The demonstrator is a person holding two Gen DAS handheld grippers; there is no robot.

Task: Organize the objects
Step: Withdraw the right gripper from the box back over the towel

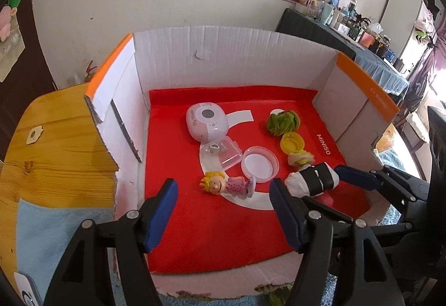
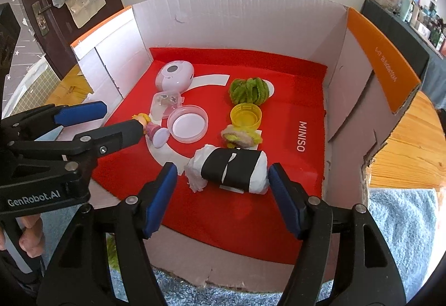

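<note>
Your right gripper point(image 2: 223, 200) is spread wide around the black-and-white wrapped roll point(image 2: 230, 170); its right pad looks to be touching or nearly touching the roll's end, the left pad is just off the crumpled white end. I'd line up along the roll's length and close slowly; that crumpled end will probably squash, so a bite nearer the black band seems safer.

Your left gripper point(image 1: 223, 212) is spread too, holding nothing, hovering near the blonde figurine point(image 1: 225, 184), which lies on its side; keep it out of the right one's way, they're pretty close together.

Everything sits in the cardboard box point(image 2: 239, 27) with the red liner point(image 2: 223, 222): the roll near the front, a lilac round device point(image 2: 174, 76) at the back, a small clear case point(image 2: 165, 102) with something small inside that I can't make out; a shallow round lid point(image 2: 188, 127), empty; a yellow cap point(image 2: 246, 115), also empty; a green fuzzy bundle point(image 2: 249, 90); a frilly yellow-white thing point(image 2: 241, 136) just behind the roll.
</note>
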